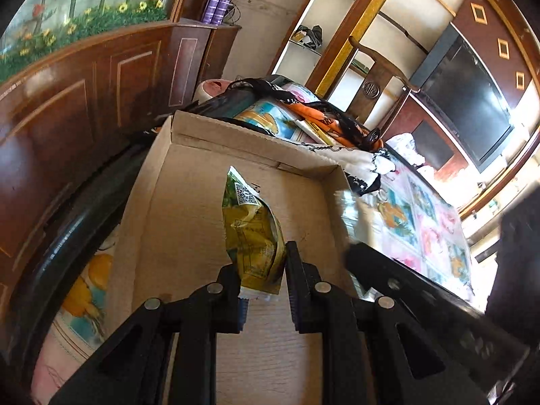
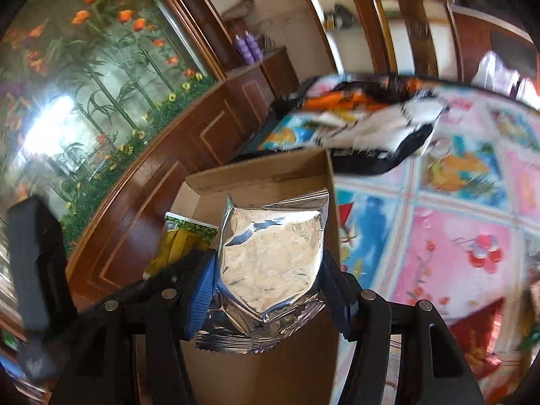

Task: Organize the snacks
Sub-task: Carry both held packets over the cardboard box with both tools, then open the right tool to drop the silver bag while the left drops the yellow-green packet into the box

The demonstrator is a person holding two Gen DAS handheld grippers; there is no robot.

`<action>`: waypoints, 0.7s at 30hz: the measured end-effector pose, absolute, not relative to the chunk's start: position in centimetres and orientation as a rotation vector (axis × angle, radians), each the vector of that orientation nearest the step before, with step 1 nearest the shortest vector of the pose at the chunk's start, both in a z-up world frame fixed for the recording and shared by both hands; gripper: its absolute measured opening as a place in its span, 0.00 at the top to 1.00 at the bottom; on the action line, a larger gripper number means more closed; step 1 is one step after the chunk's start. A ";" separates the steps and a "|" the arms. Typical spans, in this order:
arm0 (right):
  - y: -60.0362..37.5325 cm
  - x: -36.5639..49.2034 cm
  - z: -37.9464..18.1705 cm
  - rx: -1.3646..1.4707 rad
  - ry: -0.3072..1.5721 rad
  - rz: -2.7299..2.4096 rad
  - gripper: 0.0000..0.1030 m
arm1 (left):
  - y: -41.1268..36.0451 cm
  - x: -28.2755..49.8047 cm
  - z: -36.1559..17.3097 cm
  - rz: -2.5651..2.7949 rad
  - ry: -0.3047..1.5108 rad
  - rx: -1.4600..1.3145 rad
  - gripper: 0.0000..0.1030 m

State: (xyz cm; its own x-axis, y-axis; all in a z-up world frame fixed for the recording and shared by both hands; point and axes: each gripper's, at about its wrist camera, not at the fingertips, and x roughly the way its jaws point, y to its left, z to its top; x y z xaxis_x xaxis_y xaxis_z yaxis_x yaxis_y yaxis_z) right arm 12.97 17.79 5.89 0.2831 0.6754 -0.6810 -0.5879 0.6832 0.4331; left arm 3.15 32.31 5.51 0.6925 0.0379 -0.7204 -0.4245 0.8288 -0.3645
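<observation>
A heap of bags and cloth (image 1: 324, 125) is crowding the far rim of the cardboard box (image 1: 189, 209), mid-frame, on a patterned tablecloth (image 2: 449, 236). The left gripper (image 1: 260, 270) is pinching a crumpled yellow-green snack packet (image 1: 253, 236) above the box floor. The right gripper (image 2: 266, 263) is clamping a puffy silver pouch (image 2: 270, 256), lower centre, over the box.

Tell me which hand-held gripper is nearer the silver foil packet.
Right. The right hand-held gripper grips the silver foil packet above the cardboard box. The left hand-held gripper is beside it, shut on the green-yellow snack bag.
</observation>
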 end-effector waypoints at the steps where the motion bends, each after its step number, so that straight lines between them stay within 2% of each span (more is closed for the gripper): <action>1: 18.2 13.5 5.4 0.120 0.998 0.851 0.38 | 32.3 3.3 5.4 0.278 0.773 -0.542 0.82; 9: 18.9 14.5 3.6 0.148 1.072 0.856 0.38 | 33.0 3.4 4.4 0.302 0.838 -0.570 0.82; 21: 19.0 14.2 3.3 0.139 1.049 0.865 0.37 | 33.1 3.3 4.1 0.309 0.842 -0.592 0.83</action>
State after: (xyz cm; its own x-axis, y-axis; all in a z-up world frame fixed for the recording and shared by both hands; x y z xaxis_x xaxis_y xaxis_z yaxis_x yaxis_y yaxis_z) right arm 14.24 19.01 3.26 0.2106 0.6816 -0.7007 -0.5575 0.6726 0.4867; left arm 3.33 33.13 4.14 0.6349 0.0266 -0.7721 -0.4788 0.7979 -0.3662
